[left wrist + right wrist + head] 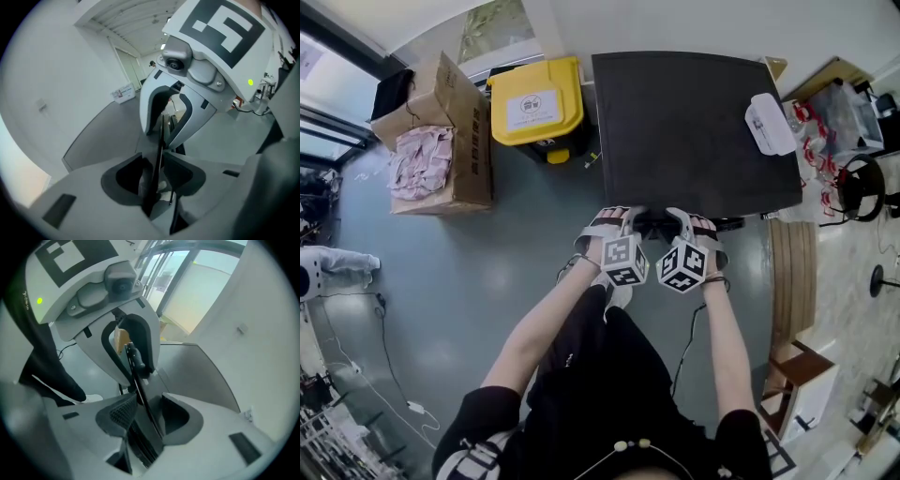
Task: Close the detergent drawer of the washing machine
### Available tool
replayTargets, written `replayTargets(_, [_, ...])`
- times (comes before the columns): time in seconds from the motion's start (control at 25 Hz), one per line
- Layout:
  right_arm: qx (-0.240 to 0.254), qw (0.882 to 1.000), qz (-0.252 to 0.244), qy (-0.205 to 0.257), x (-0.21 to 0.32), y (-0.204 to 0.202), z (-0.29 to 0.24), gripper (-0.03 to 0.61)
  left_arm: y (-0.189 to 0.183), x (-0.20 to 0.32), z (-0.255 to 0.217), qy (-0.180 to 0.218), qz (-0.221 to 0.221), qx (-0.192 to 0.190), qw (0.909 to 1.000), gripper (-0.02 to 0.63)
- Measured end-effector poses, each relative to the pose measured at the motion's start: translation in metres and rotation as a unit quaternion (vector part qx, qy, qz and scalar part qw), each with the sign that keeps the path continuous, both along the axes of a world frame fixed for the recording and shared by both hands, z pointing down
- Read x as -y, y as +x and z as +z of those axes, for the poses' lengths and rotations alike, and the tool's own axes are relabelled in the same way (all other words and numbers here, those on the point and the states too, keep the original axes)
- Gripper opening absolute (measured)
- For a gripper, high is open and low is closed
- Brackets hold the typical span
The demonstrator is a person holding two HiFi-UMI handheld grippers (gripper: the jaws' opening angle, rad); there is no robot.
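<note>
Grey floor (487, 272) | cardboard box (473, 131): pink packets (420, 161) | left gripper (157, 182), right gripper (145, 420): jaws part-open astride thin dark panel (159, 140).

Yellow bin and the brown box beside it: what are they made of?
The yellow bin looks like smooth moulded plastic, going by its rounded corners and slight shine. The brown box looks like plain matte cardboard, with bent open flaps and printed sides.

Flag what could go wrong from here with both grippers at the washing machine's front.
The left gripper and right gripper crowd side by side at the washing machine front; they could knock each other. The thin dark panel stands between both sets of jaws with gaps either side, so a push may slip off or drive it in skewed.
</note>
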State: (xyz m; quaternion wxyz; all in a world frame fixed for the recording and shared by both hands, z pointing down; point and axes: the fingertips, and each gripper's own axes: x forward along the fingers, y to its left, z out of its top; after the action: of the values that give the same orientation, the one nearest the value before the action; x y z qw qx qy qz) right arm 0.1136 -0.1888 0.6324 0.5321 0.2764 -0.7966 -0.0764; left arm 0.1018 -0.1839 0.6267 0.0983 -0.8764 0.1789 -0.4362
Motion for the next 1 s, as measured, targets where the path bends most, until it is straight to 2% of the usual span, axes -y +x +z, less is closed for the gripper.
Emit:
replayTargets(0.04, [0.002, 1.000, 0.007, 0.005, 0.002, 0.000, -0.001, 0.154, 0.000, 0.002, -0.001, -0.004, -0.009, -0.008, 0.9999, 0.123])
replayTargets(0.32, [0.016, 1.000, 0.013, 0.008, 0.002, 0.000, -0.003, 0.157, -0.001, 0.003, -0.006, -0.010, -0.029, -0.045, 0.9985, 0.121])
replayTargets(0.44, [0.066, 0.996, 0.058, 0.020, -0.002, 0.006, -0.015, 0.105, -0.005, 0.002, -0.013, -0.019, -0.060, -0.080, 0.9948, 0.120])
replayTargets(0.48, [0.092, 0.992, 0.082, 0.028, -0.005, 0.008, -0.023, 0.062, -0.009, 0.002, -0.019, -0.029, -0.075, -0.102, 0.9916, 0.120])
replayTargets(0.56, [0.158, 0.978, 0.130, 0.033, -0.013, 0.010, -0.043, 0.055, -0.016, 0.001, -0.035, -0.058, -0.108, -0.160, 0.9795, 0.120])
replayTargets(0.64, [0.225, 0.959, 0.169, 0.037, -0.026, 0.011, -0.065, 0.057, -0.024, -0.001, -0.059, -0.077, -0.135, -0.225, 0.9618, 0.119])
replayTargets(0.76, [0.304, 0.930, 0.198, 0.066, -0.048, 0.012, -0.106, 0.054, -0.033, -0.010, -0.107, -0.072, -0.154, -0.308, 0.9362, 0.097])
replayTargets(0.84, [0.344, 0.913, 0.203, 0.086, -0.062, 0.010, -0.131, 0.054, -0.039, -0.021, -0.134, -0.062, -0.161, -0.345, 0.9226, 0.090])
replayTargets(1.0, [0.387, 0.891, 0.195, 0.131, -0.088, 0.002, -0.175, 0.052, -0.048, -0.048, -0.176, -0.038, -0.166, -0.394, 0.9032, 0.074])
